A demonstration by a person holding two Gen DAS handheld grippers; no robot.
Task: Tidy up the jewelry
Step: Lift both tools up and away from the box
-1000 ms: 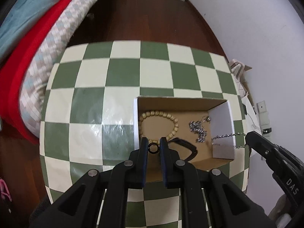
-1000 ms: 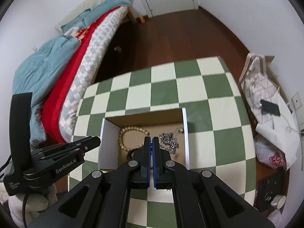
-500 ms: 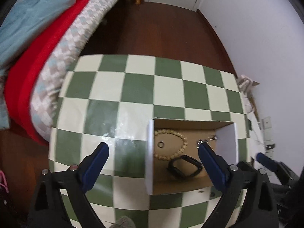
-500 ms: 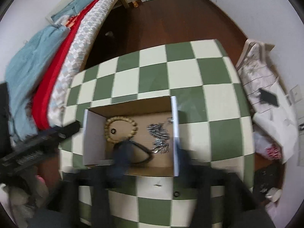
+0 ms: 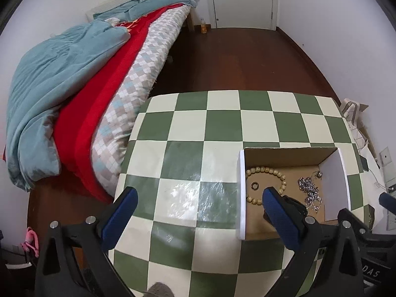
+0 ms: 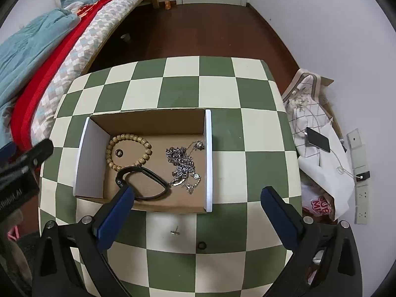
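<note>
Your left tool (image 5: 198,201) hangs above the bench (image 5: 188,128) with its jaws opening wide and nothing between them; its right finger (image 5: 277,212) sits in front of the near left part of the cardboard box (image 5: 284,154). Your right tool (image 6: 196,198) is the same: jaws opening, spread wide, nothing between them, its left finger (image 6: 116,212) crossing the box's near edge.

In the right wrist view, the box (image 6: 148,120) lies open on the green and cream checked bench (image 6: 215,89), with white flaps standing at its left and right ends. Inside, a wooden bead bracelet (image 6: 128,151) lies at the far left, and 1 small dark ring (image 6: 119,152) rests within its loop. A black bangle (image 6: 142,182) lies just near of the bracelet, touching its near beads. A tangle of silver chains (image 6: 183,165) fills the right part of the box, close to the right flap.

On the bench, near of the box, 1 small stud earring (image 6: 175,232) and 1 small dark ring (image 6: 201,245) lie outside it, close together.

Beyond the bench, a bed (image 6: 49,39) with red and blue covers runs along the left, and a phone (image 6: 318,142) lies on white bags at the right.
</note>
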